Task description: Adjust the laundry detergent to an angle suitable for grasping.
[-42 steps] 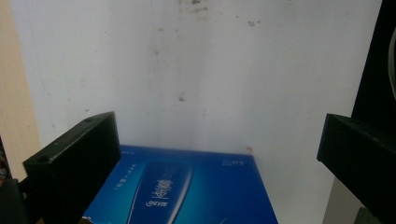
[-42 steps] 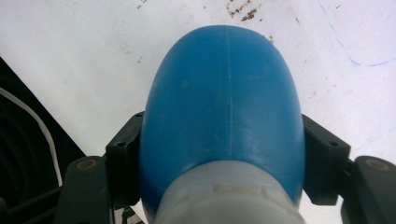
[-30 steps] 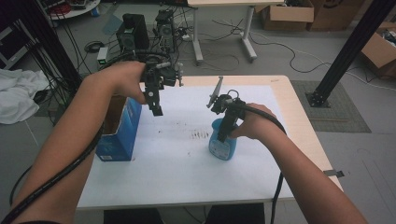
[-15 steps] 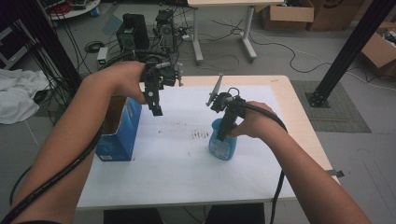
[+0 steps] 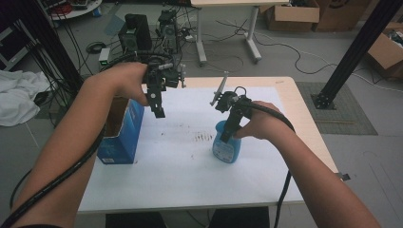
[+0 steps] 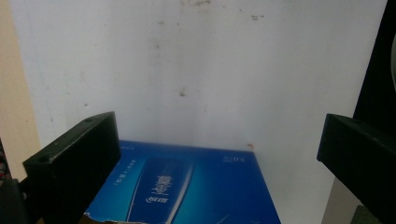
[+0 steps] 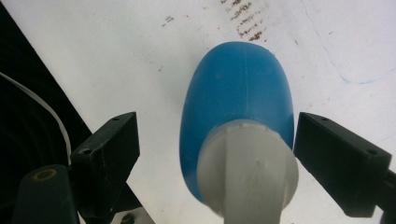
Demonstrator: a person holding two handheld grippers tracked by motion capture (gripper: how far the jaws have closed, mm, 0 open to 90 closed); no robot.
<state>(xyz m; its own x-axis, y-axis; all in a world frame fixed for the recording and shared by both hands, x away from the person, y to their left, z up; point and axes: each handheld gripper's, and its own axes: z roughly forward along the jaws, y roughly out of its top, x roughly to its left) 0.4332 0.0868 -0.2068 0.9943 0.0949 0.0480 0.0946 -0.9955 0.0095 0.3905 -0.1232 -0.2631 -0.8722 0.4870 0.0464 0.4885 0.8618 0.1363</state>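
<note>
**Right tongs spread around the blue bottle, left tongs held over the box**

The right tongs [image 5: 229, 134] are pointed steeply down at the blue bottle [image 5: 225, 146], which stands upright on the white sheet covering the worktop [image 5: 190, 180], right of its middle. The right forearm is brought in from the lower right, with the hand [image 5: 259, 126] bent at the wrist above and behind the bottle. In the right gripper view the bottle [image 7: 238, 107] and its white cap [image 7: 247, 168] are seen between the two jaws of the right tongs [image 7: 215, 154]; the jaws are spread, one to each side, with a gap visible on the left and the right jaw close to the bottle's shoulder.

The left tongs [image 5: 157, 104] are held raised, jaws down, beside the open blue box [image 5: 119, 137] at the worktop's left edge. The left forearm is stretched forward from the lower left. In the left gripper view the left tongs [image 6: 217, 154] are seen released, wide apart and empty, above the box [image 6: 187, 186].
</note>
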